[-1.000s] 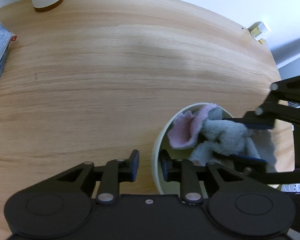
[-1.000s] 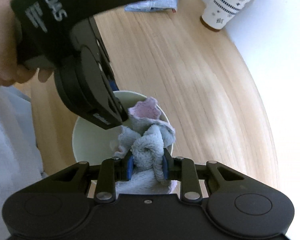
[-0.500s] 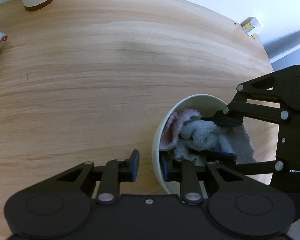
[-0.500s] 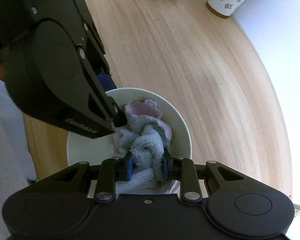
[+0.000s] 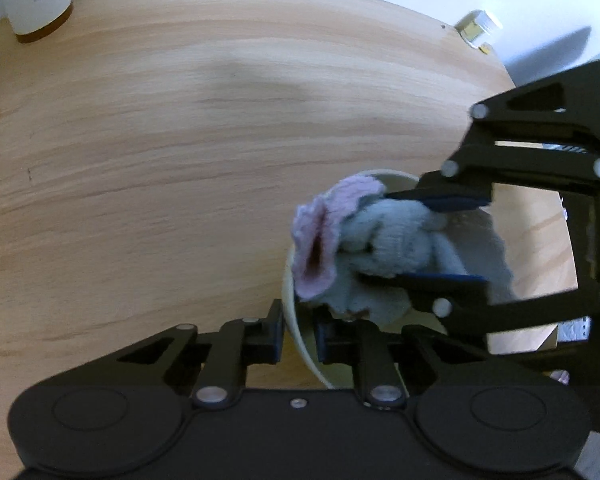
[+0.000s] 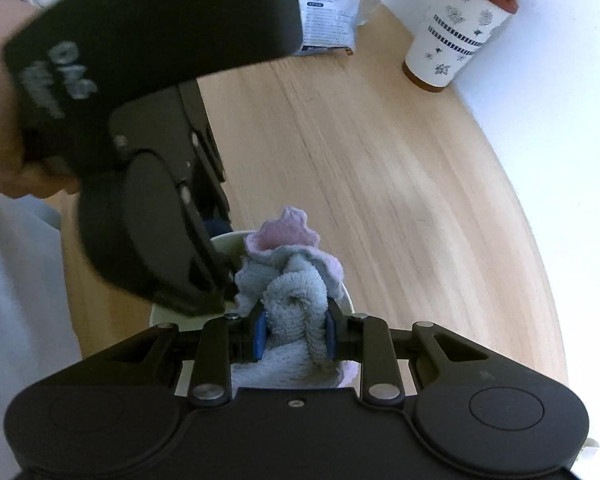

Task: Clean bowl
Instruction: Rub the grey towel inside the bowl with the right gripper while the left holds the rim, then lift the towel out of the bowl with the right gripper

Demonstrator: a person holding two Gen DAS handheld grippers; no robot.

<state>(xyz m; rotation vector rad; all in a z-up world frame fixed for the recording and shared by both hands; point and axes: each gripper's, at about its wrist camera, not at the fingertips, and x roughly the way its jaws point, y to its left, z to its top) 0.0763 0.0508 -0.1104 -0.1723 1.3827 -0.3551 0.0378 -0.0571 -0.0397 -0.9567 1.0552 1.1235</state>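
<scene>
Tipped on its side near the table (image 5: pixel 180 128) edge: pale bowl (image 5: pixel 296 332), mouth toward right gripper (image 6: pixel 296 334) clenching grey-pink cloth (image 6: pixel 296 300); left gripper (image 5: pixel 298 334) just closing, pinching rim; paper cup (image 6: pixel 456 28) at far edge

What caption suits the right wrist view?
Right gripper wipes the bowl with a cloth.

I'm looking at a pale wooden table (image 5: pixel 204 128), grain running in long streaks, finish smooth with a soft sheen. The bowl (image 5: pixel 296 332) reads as smooth cream ceramic or plastic, I can't tell which. The cloth (image 6: pixel 296 292) is fluffy terry, grey loops with a pink side. Both grippers are matt black plastic with small bright metal pins. The cup (image 6: pixel 456 28) looks like printed paper, matt.
</scene>
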